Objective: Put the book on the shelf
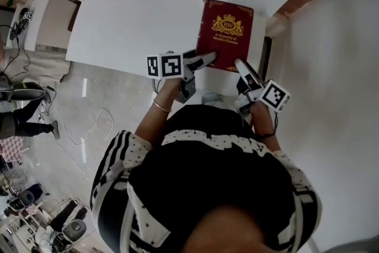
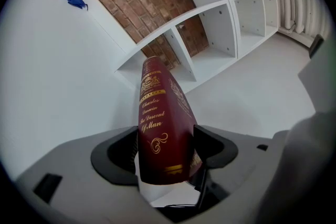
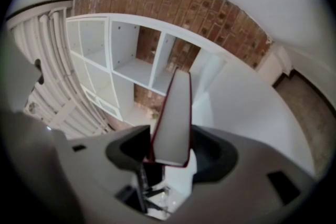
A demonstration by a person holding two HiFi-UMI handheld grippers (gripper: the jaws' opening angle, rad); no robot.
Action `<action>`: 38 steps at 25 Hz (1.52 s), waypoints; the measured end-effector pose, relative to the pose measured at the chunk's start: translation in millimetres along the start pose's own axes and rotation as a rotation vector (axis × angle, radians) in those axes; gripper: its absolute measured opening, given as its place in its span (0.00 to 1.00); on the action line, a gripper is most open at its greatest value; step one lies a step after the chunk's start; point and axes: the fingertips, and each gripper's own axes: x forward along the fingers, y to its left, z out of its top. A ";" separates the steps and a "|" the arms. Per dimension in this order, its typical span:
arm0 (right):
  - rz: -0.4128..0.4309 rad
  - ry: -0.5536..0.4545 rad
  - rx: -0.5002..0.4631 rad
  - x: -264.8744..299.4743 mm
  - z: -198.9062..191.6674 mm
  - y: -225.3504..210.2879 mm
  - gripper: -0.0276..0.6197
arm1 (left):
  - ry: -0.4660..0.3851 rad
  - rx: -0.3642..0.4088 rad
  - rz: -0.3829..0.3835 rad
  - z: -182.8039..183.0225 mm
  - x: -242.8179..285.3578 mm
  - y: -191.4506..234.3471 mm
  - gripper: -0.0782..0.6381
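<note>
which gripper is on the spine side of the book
The left gripper: its view shows the red book's gold-lettered spine between its jaws. The right gripper holds the white page edge instead.

Soft, even light is filling the room, washing the white table (image 1: 142,15) almost featureless and leaving only faint shadows. The glossy floor (image 1: 80,106) is catching a pale streak of glare. Both gripper views are bowing the shelf (image 2: 220,23) and darkening at their round edges; the spine of the book (image 2: 157,128) is showing sharp.
</note>
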 end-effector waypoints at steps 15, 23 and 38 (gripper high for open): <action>-0.114 0.074 0.092 33.9 21.9 -53.3 0.44 | -0.008 -0.069 0.066 22.3 38.7 43.4 0.59; -0.109 0.081 0.083 55.9 29.6 -64.3 0.44 | -0.001 -0.087 0.093 33.9 49.3 65.1 0.59; -0.180 0.026 0.130 82.4 27.9 -78.7 0.44 | 0.058 -0.169 0.116 51.4 56.5 98.6 0.58</action>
